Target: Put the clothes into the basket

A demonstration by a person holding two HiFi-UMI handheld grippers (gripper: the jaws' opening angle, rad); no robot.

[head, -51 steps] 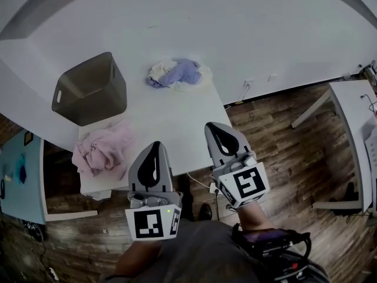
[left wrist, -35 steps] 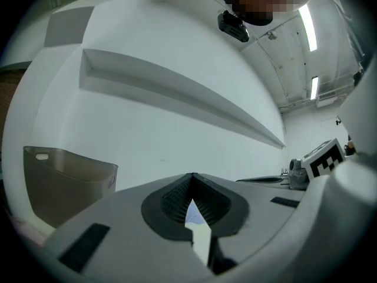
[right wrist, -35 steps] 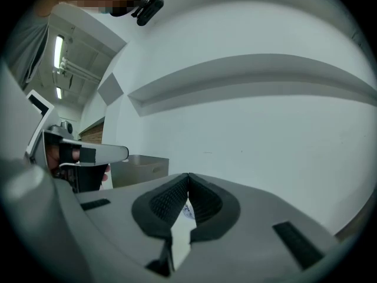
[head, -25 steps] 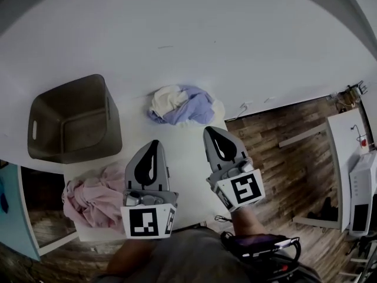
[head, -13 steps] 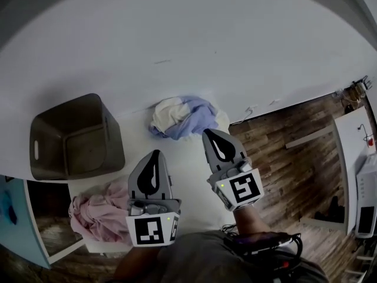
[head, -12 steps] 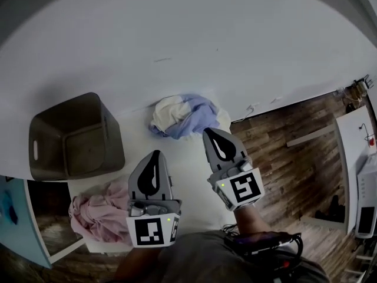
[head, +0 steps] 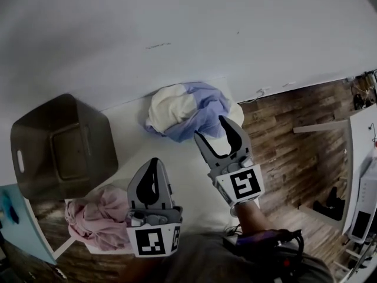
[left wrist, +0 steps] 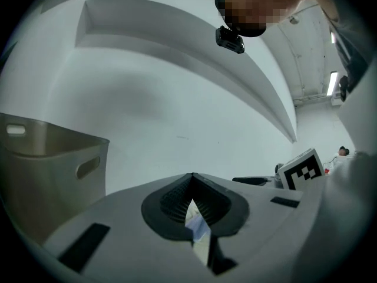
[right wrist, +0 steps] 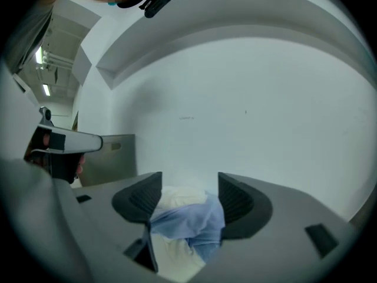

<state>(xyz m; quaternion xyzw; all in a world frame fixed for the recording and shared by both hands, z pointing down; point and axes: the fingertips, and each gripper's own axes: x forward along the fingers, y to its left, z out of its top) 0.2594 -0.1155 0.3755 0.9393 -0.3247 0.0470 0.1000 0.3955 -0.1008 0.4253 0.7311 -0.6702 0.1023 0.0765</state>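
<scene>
Head camera looks steeply down at the tabletop (head: pixel 182 161). Left gripper (head: pixel 153 161) and right gripper (head: pixel 212 128) cameras sight low along their jaws. All share the clothes pile (head: pixel 185 111) and basket (head: pixel 107 152).

Looks like a bare test room or lab rather than a home: a white table (head: pixel 182 164) set against a blank white wall (head: pixel 177 28), wood-plank floor (head: pixel 294 146), another white desk (head: pixel 364 158) to the right, strip lights (left wrist: pixel 333 82) overhead

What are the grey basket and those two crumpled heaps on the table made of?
The grey basket looks like smooth, probably hard plastic: rigid walls, moulded handle slot. The blue-and-cream heap and the pink heap look like soft matte fabric, judging by their crumpled folds.
</scene>
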